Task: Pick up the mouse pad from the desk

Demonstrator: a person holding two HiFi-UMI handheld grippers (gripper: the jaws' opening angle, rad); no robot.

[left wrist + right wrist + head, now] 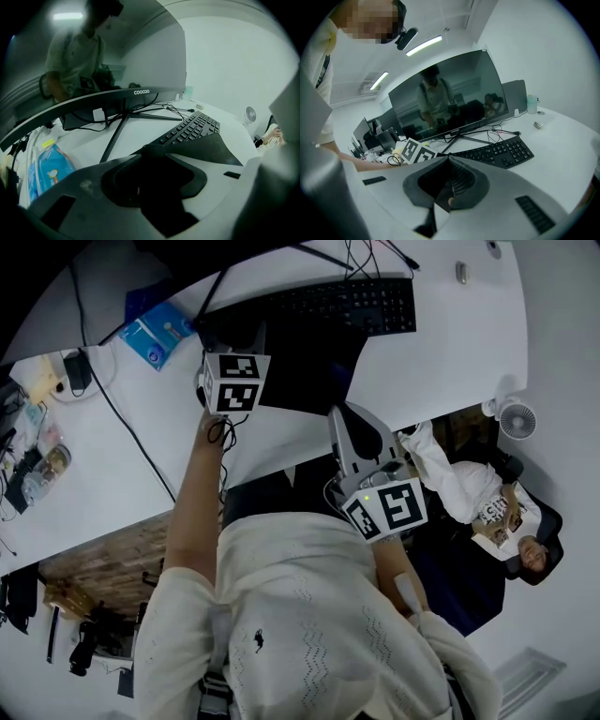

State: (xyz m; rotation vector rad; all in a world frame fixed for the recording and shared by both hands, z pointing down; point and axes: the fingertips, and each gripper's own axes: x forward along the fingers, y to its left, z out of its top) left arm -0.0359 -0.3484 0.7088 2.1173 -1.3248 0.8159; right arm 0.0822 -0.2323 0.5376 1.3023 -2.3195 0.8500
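The black mouse pad (309,362) hangs between my two grippers, just in front of the keyboard (352,304) on the white desk (450,352). My left gripper (246,343) is shut on the pad's left edge. In the left gripper view the pad (206,147) runs off to the right from the shut jaws (150,154), its far edge curled up off the desk. My right gripper (345,413) is shut on the pad's near right corner. In the right gripper view the pad (440,133) shows as a thin dark sheet, edge-on, pinched in the right gripper (449,161).
A curved monitor (450,93) on a thin-legged stand is behind the keyboard (499,152), with cables around it. A blue packet (157,332) lies at the left, clutter (37,456) further left. A small fan (517,418) and a seated person (478,493) are at the right.
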